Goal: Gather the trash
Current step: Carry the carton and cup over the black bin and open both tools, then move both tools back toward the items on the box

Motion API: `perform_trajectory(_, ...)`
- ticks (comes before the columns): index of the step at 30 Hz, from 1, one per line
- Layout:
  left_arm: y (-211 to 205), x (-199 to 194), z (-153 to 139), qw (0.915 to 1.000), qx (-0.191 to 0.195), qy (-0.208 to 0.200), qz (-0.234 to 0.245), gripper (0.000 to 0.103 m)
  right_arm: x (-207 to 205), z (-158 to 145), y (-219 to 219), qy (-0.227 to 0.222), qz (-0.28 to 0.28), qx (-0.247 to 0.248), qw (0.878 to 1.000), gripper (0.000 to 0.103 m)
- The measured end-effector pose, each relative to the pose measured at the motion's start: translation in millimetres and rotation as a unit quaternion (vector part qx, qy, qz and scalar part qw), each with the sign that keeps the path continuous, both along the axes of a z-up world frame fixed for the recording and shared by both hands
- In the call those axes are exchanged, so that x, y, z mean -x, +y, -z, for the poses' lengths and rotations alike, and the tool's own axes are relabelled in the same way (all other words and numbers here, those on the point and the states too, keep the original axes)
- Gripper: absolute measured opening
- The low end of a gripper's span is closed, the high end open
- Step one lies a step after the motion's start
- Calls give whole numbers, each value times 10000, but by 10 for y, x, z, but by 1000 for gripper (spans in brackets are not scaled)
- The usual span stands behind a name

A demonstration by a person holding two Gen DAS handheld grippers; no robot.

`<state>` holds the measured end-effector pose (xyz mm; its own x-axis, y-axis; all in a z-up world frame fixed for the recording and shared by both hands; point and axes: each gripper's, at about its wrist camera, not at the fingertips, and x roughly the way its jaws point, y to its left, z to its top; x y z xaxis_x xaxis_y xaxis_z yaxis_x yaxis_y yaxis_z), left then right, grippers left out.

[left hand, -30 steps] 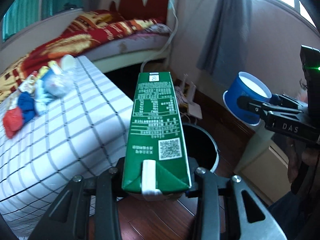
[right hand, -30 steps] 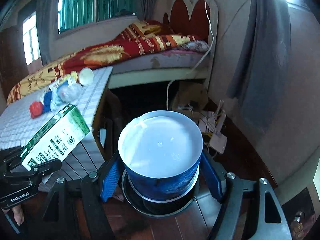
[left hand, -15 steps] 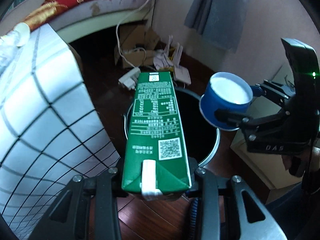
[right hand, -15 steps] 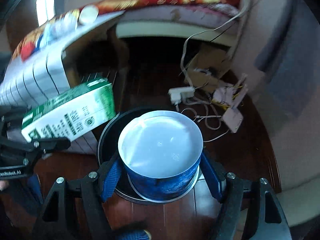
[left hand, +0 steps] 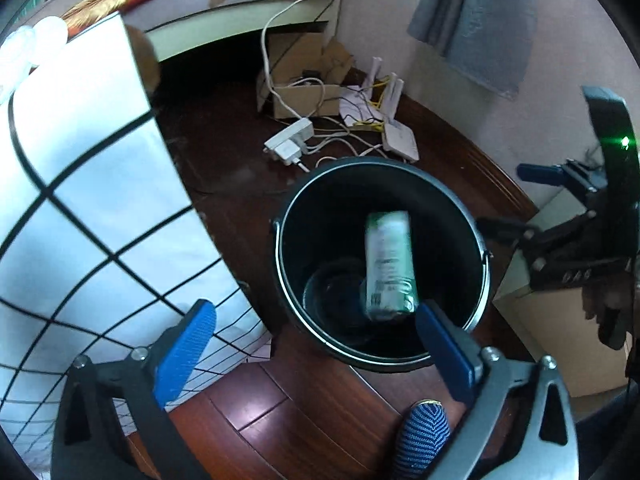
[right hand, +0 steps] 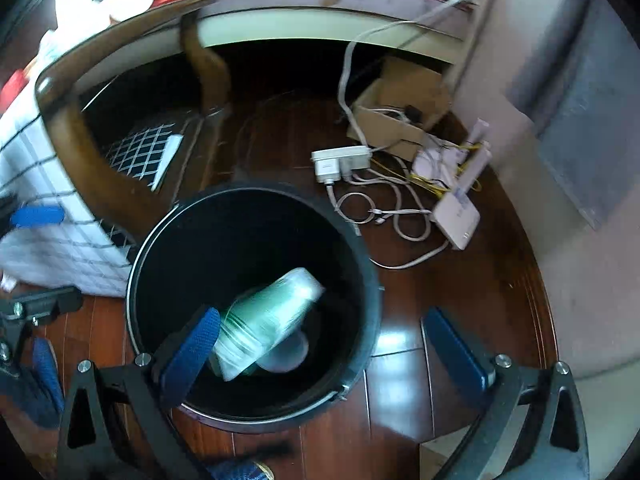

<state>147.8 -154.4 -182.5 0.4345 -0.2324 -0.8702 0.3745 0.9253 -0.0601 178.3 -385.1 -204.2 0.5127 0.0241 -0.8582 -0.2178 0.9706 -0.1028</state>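
Both the left gripper (left hand: 316, 350) and the right gripper (right hand: 320, 352) are hanging wide and empty over the black bin (left hand: 476, 280), their jaws having just been opening, while the blurred green carton (left hand: 390, 264) and the cup (right hand: 286, 354) are lying inside it.

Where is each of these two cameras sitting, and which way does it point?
Left wrist: rides the left claw, looking steeply down into the black bin; its open blue fingers show.
Right wrist: rides the right claw, also looking down; open fingers show.
Shared: bin, green carton, power strip.
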Motion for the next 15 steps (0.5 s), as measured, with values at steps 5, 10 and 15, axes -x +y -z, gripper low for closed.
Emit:
perform_trajectory(5, 38, 38, -115, 9995, -100, -245, -185, 101, 72, -98, -14, -44, 239, -30, 9997, 103)
perform_trajectory(10, 148, 130, -323, 9985, -56, -462, -296, 101, 121, -221, 80, -155, 290, -112, 9994, 103)
perform_trajectory(15, 262, 263, -548, 9974, -6, -628, -364, 101, 254, -428, 210, -305, 308, -248, 9988, 103)
